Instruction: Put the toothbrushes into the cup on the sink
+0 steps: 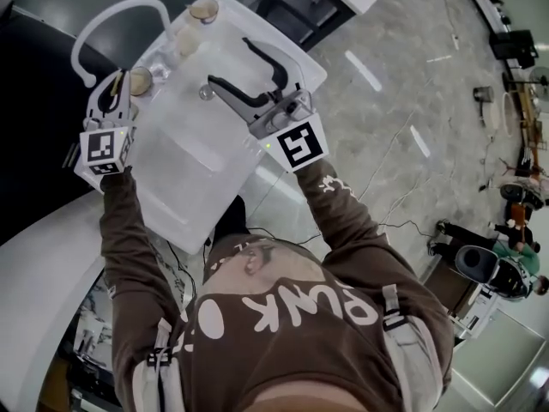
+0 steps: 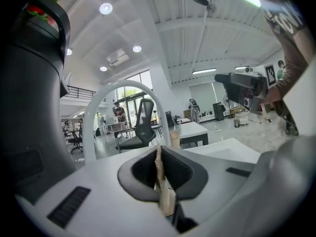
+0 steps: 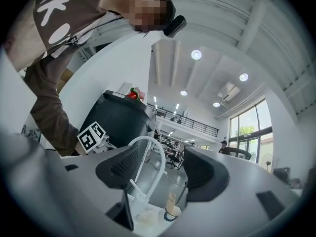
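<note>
Brown sleeves [image 1: 129,247] fill the lower frame. At left, the left tool [image 1: 114,86] is clamped tight on 1 toothbrush [image 2: 163,184], with its tip just beside the cup [image 1: 140,81] on the sink [image 1: 184,187] rim, below the faucet [image 1: 111,11]. At centre, the right tool [image 1: 228,61] hangs over the basin, jaws apart and empty. The risk, I judge, is that the thin handle pivots in the grip, catches the lip and tips the cup into the basin.

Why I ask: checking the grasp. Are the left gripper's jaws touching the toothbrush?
Touching. The left gripper view shows the left gripper with both jaws closed against the pale toothbrush handle, no gap.
</note>
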The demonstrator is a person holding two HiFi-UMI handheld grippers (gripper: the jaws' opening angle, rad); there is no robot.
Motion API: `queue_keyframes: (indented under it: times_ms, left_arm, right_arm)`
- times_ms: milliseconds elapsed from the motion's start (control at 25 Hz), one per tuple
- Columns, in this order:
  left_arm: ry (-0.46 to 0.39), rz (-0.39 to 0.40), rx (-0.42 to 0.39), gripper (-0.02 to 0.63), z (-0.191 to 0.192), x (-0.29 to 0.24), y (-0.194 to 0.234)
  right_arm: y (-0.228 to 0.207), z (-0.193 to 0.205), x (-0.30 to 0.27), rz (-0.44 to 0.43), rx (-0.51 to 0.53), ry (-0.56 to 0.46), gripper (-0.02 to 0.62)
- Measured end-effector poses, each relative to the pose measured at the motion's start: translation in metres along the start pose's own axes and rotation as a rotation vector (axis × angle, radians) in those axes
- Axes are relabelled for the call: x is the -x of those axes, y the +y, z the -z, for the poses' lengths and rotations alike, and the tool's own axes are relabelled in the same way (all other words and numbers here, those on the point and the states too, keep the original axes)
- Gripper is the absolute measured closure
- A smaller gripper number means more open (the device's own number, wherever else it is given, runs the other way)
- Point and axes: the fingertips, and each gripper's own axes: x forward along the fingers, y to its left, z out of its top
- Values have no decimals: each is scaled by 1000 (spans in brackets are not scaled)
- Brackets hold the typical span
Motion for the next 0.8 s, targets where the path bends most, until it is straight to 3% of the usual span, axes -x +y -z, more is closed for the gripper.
queue_keyframes:
  times_ms: [200,440,480,600,800]
  left_arm:
    - [41,-2,1,600,27,-10,-3]
    - [42,-13,-4,599,27,-13,-3]
    - [40,-10,-14,587,25,-12,-5]
    - [9,-6,-41,421,7,-1,-12]
    - [-71,-9,-78,383,-39,34,-30]
  right_arm:
    - [-3,-3,9,16,18,3,321]
    - [-5,-6,17,37,16,6,322]
    - [-5,-8,19,40,16,5,322]
    - [1,-12,29,42,25,15,321]
    - [9,-32,50,58,30,-11,319]
